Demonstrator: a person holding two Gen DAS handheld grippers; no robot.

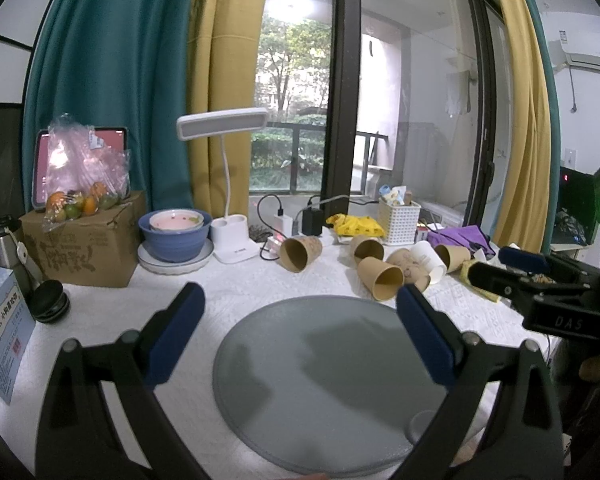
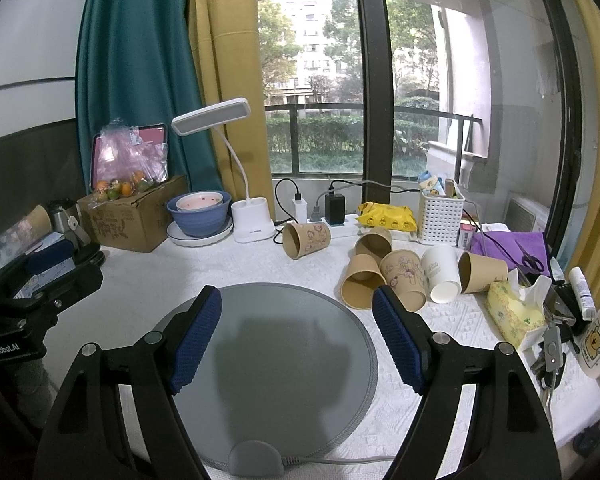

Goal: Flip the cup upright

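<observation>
Several paper cups lie on their sides on the white tablecloth beyond a round grey mat. One brown printed cup lies alone toward the middle. A cluster of brown cups and one white cup lies to the right. My left gripper is open and empty over the mat. My right gripper is open and empty over the mat; it also shows in the left wrist view at the right edge.
At the back stand a cardboard box with bagged fruit, stacked bowls on a plate, a white desk lamp, a power strip with chargers, a white basket. At right lie a tissue pack and a bear mug.
</observation>
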